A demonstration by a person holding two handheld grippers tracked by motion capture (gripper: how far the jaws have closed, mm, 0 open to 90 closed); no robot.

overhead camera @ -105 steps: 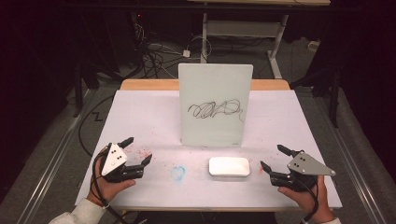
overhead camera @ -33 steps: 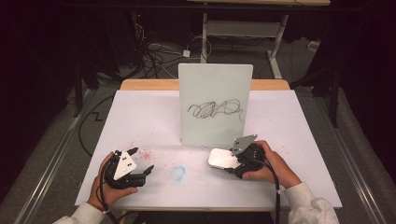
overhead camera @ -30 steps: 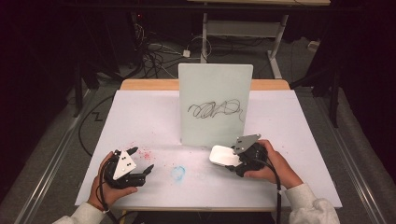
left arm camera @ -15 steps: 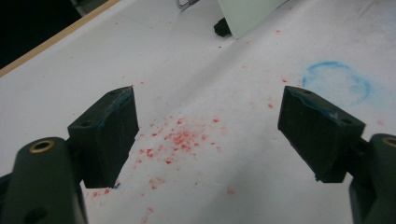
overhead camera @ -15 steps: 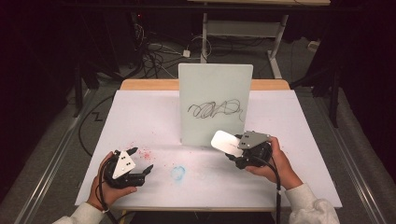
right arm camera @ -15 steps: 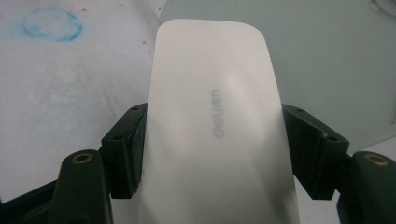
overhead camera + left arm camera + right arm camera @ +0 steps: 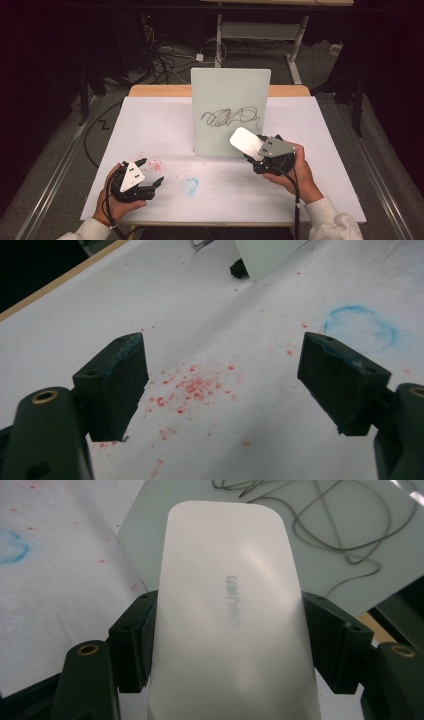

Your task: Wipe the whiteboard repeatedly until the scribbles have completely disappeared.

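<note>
Eraser clamped, raised at the whiteboard.
My right gripper (image 7: 256,152) pinches white eraser (image 7: 230,605) before scribbled whiteboard (image 7: 227,95); left gripper (image 7: 220,385) wide open, empty.

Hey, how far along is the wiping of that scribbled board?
Done: the right gripper has its jaws clamped on the white eraser and holds it off the table, up near the upright whiteboard. In hand: bringing it to the board. Left: the dark scribble looks untouched. The left gripper rests open over red specks.
</note>
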